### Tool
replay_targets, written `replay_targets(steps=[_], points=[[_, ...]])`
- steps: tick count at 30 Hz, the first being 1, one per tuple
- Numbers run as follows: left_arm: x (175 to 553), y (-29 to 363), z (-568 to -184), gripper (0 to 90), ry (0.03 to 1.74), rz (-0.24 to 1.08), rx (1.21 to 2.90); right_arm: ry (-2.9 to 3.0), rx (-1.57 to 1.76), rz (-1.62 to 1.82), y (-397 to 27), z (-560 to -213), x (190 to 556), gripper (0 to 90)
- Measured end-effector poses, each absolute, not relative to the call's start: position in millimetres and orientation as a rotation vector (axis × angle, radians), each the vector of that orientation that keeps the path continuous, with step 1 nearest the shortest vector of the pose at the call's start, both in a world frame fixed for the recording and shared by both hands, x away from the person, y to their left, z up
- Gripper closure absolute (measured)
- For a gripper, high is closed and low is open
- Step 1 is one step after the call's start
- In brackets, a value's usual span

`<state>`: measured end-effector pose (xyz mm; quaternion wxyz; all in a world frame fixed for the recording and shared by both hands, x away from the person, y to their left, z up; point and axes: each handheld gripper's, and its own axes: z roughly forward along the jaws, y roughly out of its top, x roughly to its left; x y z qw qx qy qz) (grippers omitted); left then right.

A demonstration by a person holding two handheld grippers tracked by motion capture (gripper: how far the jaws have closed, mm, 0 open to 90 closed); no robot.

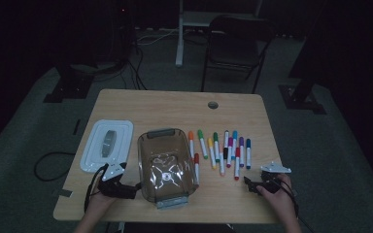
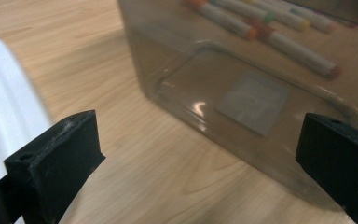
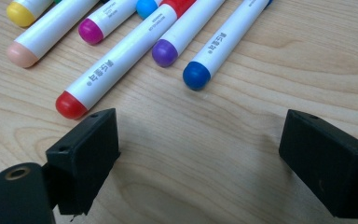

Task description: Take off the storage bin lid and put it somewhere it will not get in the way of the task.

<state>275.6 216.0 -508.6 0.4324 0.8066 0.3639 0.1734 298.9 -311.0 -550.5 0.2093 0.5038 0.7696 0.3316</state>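
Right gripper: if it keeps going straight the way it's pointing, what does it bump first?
Probably the red-capped marker; its tip lies nearest the open right gripper, just ahead of its left jaw.

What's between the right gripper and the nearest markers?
Only bare wood. In the right gripper view, the right gripper stands open, and an empty strip of table separates its jaws from the red-capped marker and blue-capped marker.

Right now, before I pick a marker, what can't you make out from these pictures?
- High view: the markers are too small and dim to read.
- Right gripper view: the top edge cuts off the red-capped marker.
- Left gripper view: the left edge crops the white lid.
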Motion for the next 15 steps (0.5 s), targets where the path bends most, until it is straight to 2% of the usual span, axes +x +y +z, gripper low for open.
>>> replay_targets(steps=[15], points=[[266, 170, -512, 0.6, 0.863, 0.413, 2.015, 2.141, 1.401, 0.921, -311, -551, 300, 11.3]])
